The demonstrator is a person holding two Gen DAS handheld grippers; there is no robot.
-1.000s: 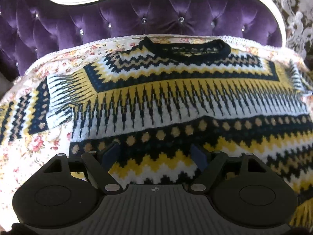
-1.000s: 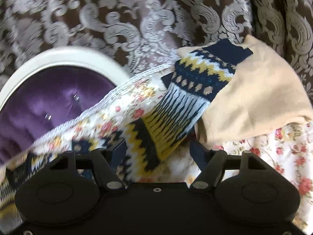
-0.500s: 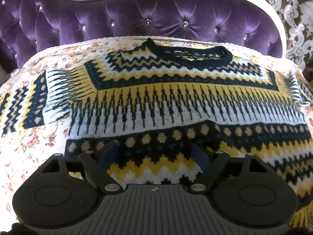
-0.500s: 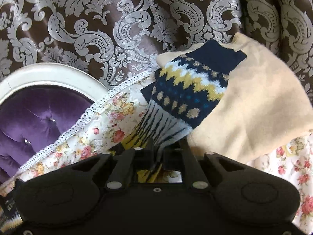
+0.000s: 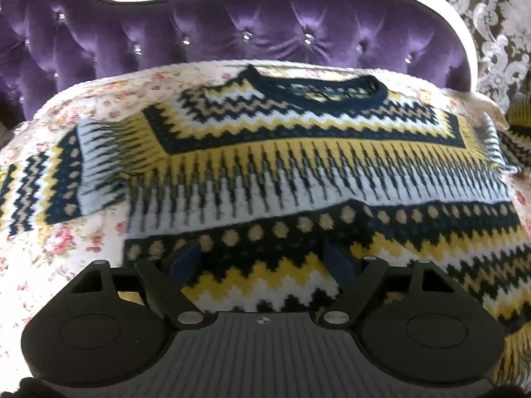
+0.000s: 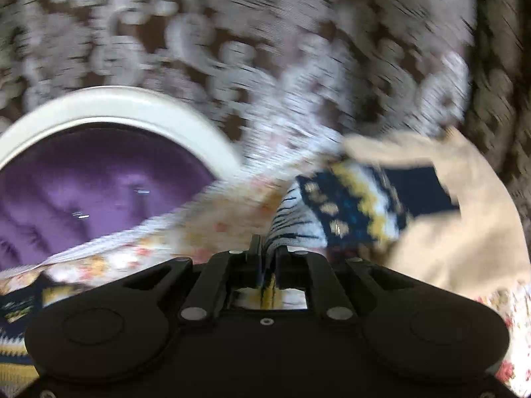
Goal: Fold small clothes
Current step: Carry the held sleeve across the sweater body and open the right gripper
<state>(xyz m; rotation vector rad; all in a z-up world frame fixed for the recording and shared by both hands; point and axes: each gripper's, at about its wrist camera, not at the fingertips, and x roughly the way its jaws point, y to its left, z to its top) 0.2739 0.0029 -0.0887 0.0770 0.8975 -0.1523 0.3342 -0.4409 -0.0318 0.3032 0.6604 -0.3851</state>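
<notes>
The right gripper is pinching the sweater's sleeve; the left gripper is hovering wide apart over the sweater on the floral bedspread.

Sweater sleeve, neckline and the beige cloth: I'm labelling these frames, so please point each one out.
sweater sleeve (image 6: 335,212), right wrist view, on the patterned band past the shut fingers.
sweater neckline (image 5: 318,94), left wrist view, on the navy collar rib.
beige cloth (image 6: 464,232), right wrist view, on its plain middle.
</notes>
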